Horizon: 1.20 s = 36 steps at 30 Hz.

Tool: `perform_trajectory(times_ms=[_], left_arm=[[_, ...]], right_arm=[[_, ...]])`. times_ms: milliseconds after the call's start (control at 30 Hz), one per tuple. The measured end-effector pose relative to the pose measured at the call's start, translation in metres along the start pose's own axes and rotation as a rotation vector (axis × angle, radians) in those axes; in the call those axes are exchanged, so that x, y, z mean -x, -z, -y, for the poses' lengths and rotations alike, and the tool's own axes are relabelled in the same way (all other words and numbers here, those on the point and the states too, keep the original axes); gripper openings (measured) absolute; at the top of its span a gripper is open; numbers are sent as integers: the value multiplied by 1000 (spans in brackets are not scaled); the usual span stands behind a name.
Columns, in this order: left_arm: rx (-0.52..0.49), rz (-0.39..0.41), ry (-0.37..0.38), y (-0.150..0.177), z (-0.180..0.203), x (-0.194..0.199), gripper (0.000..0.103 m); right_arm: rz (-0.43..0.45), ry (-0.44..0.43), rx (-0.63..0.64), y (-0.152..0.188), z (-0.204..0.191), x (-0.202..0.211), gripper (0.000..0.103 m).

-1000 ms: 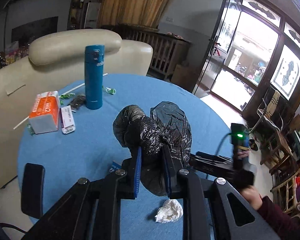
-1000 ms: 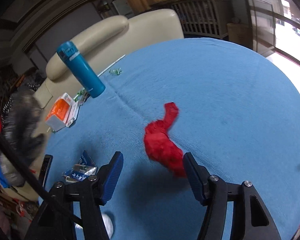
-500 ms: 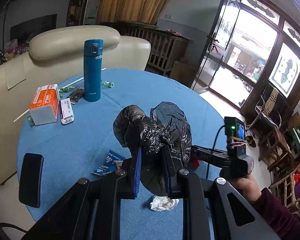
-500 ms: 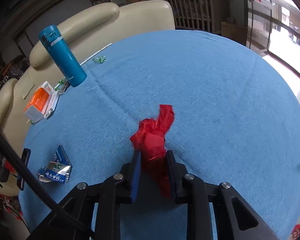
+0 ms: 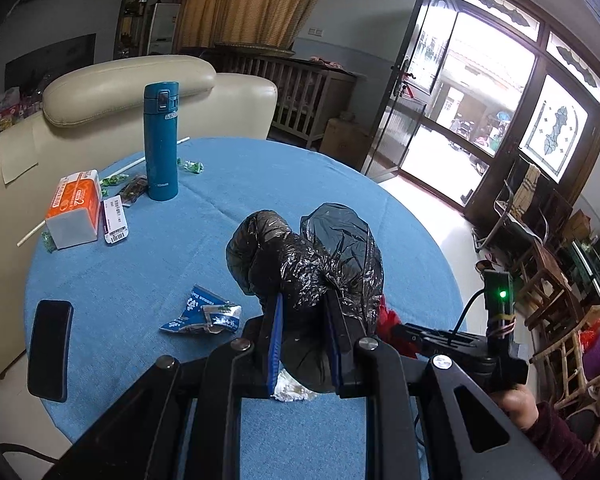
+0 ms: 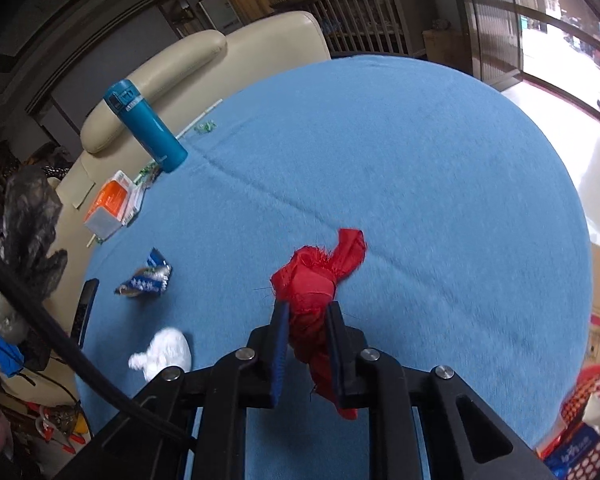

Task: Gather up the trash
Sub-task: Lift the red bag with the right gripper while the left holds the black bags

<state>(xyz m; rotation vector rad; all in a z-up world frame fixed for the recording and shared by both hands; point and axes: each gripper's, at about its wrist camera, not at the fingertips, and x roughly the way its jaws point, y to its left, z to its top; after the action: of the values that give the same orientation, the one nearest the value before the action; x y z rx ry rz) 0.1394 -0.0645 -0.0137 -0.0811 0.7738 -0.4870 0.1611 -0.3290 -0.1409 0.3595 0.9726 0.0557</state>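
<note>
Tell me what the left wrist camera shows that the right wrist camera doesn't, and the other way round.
Only the left wrist view shows the left gripper shut on the black trash bag. Only the right wrist view shows the right gripper clamped on the red cloth scrap and a red basket at the table edge. Both show the teal bottle, the orange box, the blue wrapper and the phone on the blue table.

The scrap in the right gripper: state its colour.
Red scrap; shows best in the right wrist view.

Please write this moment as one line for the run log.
left gripper: shut on black trash bag | right gripper: shut on red rag | on table: white tissue, blue wrapper
</note>
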Motion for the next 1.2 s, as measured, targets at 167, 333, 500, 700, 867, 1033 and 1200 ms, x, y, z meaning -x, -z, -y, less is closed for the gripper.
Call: perform_trajectory(times_ms=[167, 333, 500, 700, 867, 1033, 1200], left_arm=[[-15, -11, 11, 6, 8, 2, 21], [-24, -7, 13, 10, 11, 6, 21], [-32, -13, 11, 15, 16, 8, 21], [-58, -13, 13, 18, 27, 11, 21], [-84, -8, 24, 21, 39, 13, 21], [-129, 6, 19, 25, 58, 16, 21], [-184, 36, 6, 30, 79, 25, 21]], right_arm=[[-7, 13, -11, 11, 3, -1, 36], [61, 15, 15, 7, -2, 0, 71], [20, -6, 30, 5, -10, -18, 55], [19, -3, 26, 14, -9, -15, 34], [80, -41, -7, 24, 3, 23, 34], [162, -76, -21, 41, 12, 74, 34], [243, -88, -20, 64, 19, 120, 34]])
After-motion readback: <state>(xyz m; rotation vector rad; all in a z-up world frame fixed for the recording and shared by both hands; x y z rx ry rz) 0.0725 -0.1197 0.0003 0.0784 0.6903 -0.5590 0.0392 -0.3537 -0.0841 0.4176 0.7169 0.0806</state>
